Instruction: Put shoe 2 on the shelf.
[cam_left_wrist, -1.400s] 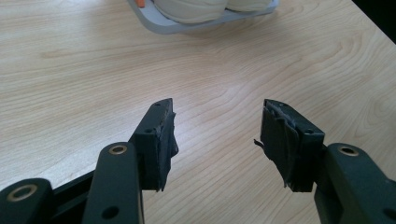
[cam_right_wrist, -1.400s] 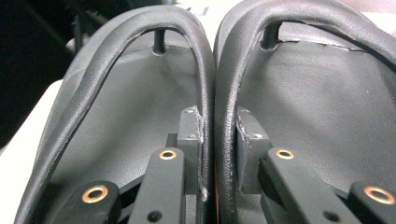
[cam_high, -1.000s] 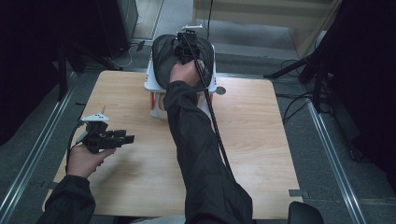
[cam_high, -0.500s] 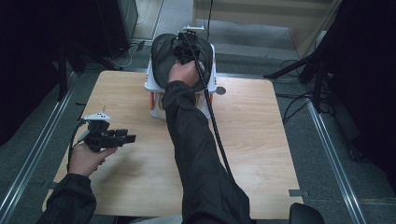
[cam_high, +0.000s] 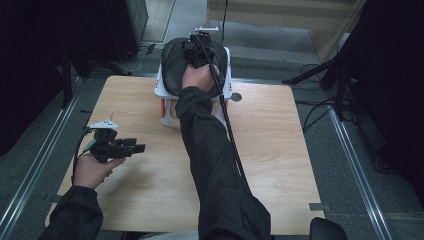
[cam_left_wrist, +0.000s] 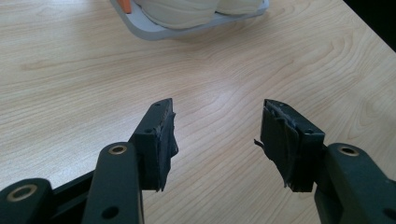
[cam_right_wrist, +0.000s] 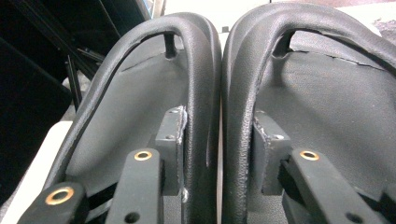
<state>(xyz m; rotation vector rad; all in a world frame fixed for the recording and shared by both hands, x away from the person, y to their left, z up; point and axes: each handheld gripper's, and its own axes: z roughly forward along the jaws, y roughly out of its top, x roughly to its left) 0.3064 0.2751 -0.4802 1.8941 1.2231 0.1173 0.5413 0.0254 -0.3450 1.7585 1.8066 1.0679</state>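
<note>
The left gripper (cam_high: 140, 148) is hovering over the table (cam_high: 280, 150), well to the near left of the rack (cam_high: 161, 90), with its jaws standing wide apart and nothing between them. In the left gripper view it is looking across bare wood toward the white shoes (cam_left_wrist: 182, 11) sitting on the rack's lower shelf.

The black slippers (cam_high: 172, 65) are lying side by side on top of the rack, at the table's far edge. They are looking light and soft, with padded, leathery rims that are likely giving under pressure, so the best hold is probably the one in use: the two touching inner walls pinched together, lifting the pair as one.

The right gripper (cam_high: 196, 55) is reaching down into them from above the rack. In the right gripper view, one jaw is sitting inside each slipper (cam_right_wrist: 205, 70) with both inner walls between them. Its jaws have just been opening; the pads are lying against the walls, but I cannot tell whether they are pressing.

Compared with a second ago, both hands and the slippers are sitting where they were.
</note>
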